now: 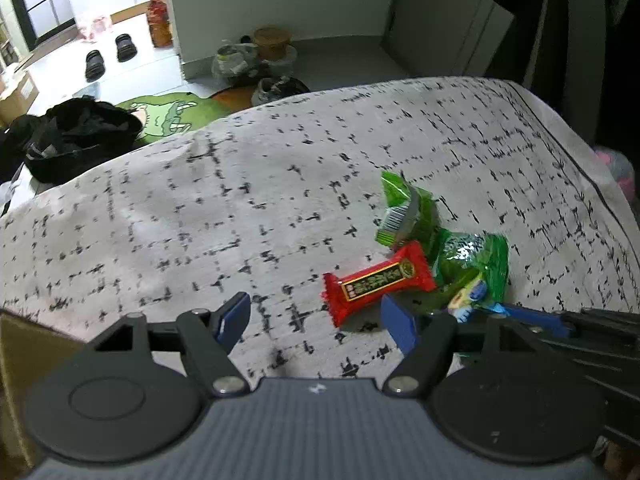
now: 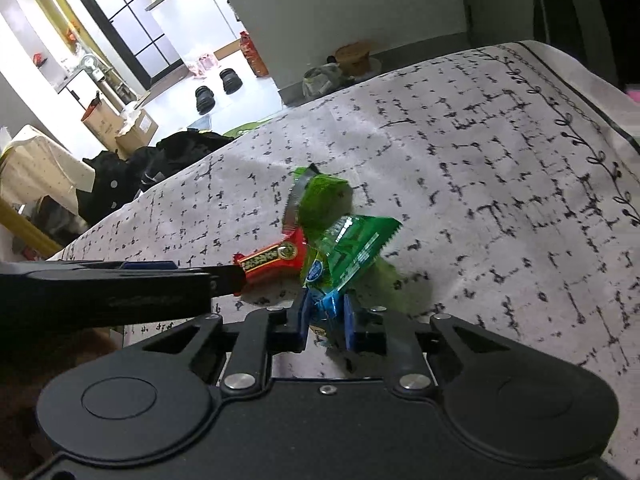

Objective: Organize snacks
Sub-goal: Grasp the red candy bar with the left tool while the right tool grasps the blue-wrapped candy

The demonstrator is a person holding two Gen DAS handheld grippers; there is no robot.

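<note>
The left gripper [image 1: 316, 320] is seen with its blue-padded jaws standing wide and nothing between them, held just above the patterned cloth [image 1: 200, 208]. Just ahead of its right jaw, the red snack bar [image 1: 378, 278] is found lying flat, its crimped near end pointing toward the tool. Beyond and to the right of the bar, the green packet [image 1: 406, 210] with a barcode is propped up, partly leaning on the pile. Further right, the green-and-blue pouch [image 2: 348, 252] is pinched by the right gripper [image 2: 325, 318], whose jaws are closed narrowly on the pouch's blue bottom edge; the pouch is tilted upward from the cloth. All three wrappers are judged to be thin, glossy film: light, crinkly, easily deformed and probably slippery under the pads. The contents cannot be told, so crushing should be assumed possible. A hold on the flat sealed seams or crimped ends is judged safest, as is done with the pouch. The bar is best taken across its short width, near the middle. The cloth is soft, matte and slightly rumpled, so packets may drag on it.
</note>
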